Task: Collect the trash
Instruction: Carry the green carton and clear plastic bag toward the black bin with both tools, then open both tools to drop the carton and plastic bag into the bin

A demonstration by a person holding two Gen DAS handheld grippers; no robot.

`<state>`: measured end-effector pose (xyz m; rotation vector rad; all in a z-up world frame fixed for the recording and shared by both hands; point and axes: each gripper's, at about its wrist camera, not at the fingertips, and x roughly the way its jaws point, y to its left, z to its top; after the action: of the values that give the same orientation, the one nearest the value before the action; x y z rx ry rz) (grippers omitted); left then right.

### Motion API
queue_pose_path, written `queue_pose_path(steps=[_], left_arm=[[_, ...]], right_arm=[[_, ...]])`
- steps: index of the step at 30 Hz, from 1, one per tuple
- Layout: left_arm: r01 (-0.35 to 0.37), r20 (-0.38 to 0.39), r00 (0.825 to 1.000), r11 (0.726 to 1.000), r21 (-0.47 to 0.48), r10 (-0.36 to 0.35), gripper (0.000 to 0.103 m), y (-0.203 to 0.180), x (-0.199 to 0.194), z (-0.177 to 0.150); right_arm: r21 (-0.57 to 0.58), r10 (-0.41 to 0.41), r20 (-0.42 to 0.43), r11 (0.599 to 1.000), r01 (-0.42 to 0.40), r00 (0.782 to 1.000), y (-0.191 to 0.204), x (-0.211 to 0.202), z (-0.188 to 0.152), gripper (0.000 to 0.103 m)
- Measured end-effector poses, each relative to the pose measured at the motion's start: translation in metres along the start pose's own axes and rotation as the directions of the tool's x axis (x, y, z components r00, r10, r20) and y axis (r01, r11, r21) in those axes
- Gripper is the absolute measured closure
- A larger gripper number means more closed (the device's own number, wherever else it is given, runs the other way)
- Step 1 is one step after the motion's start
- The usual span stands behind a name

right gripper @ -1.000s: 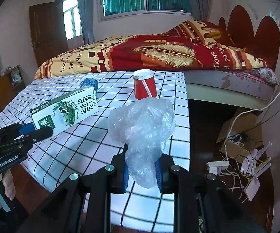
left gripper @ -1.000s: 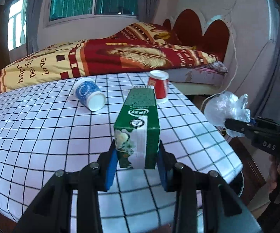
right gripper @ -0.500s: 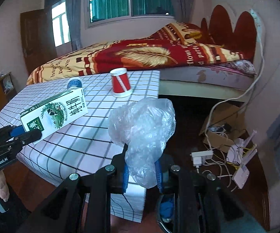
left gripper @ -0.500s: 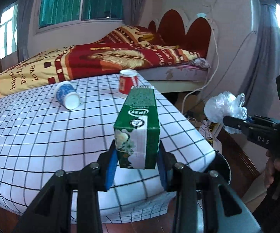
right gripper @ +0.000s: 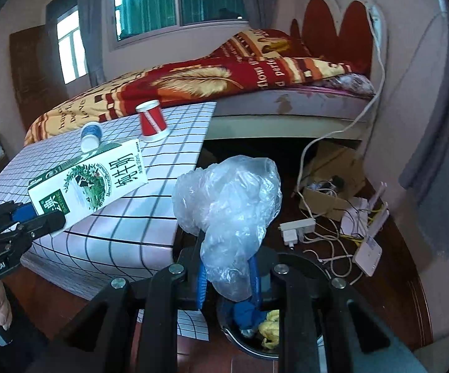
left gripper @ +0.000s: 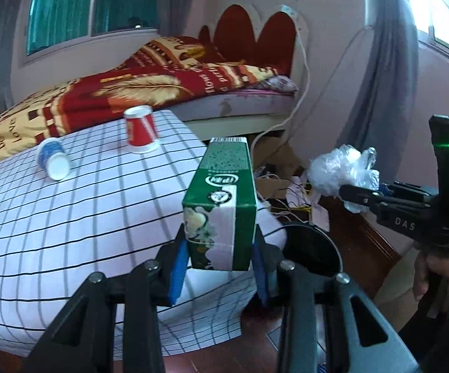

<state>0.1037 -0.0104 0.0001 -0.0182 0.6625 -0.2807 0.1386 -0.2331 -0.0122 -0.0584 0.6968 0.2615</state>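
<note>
A green milk carton (left gripper: 221,205) is clamped in the left tongs (left gripper: 219,267) — crumpled plastic (right gripper: 230,217) is pinched by the right tongs (right gripper: 229,279), the bin (right gripper: 305,264) at six o'clock below.

Two black grippers (left gripper: 221,267) (right gripper: 229,283) with blue pads (left gripper: 178,267), silver screws (left gripper: 151,265), white "DAS" and "GenRobot.AI" markings.

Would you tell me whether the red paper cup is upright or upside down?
Upside down: the red paper cup rests on its wide rim on the checked tablecloth, narrow base up.
</note>
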Motion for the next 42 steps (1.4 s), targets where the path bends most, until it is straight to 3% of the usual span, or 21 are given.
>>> queue_pose_path(steps=[10,17,25,30,35,42], left_arm=[[0.102,-0.037,0.994,0.993,0.064,-0.1,0.065,-0.052,0.016,-0.002],[0.177,-0.096,0.981,0.979,0.105,-0.167,0.065,-0.092,0.035,-0.015],[0.223,-0.184,0.963,0.966,0.129,-0.198,0.065,-0.124,0.064,-0.039],[0.223,-0.232,0.954,0.966,0.132,-0.189,0.065,-0.132,0.081,-0.054],[0.178,-0.245,0.959,0.977,0.118,-0.145,0.065,-0.13,0.095,-0.066],[0.148,-0.286,0.951,0.986,0.079,-0.12,0.065,-0.129,0.121,-0.079]], right_arm=[[0.076,-0.063,-0.046,0.995,0.067,0.997,-0.047,0.001,-0.023,0.079],[0.132,-0.11,-0.091,0.984,0.121,0.99,-0.084,-0.002,-0.046,0.079],[0.158,-0.133,-0.166,0.974,0.16,0.977,-0.113,0.0,-0.087,0.079],[0.157,-0.12,-0.208,0.976,0.154,0.971,-0.123,0.012,-0.107,0.079],[0.149,-0.088,-0.232,0.981,0.125,0.969,-0.125,0.029,-0.118,0.079],[0.108,-0.046,-0.289,0.991,0.08,0.956,-0.118,0.066,-0.128,0.079]])
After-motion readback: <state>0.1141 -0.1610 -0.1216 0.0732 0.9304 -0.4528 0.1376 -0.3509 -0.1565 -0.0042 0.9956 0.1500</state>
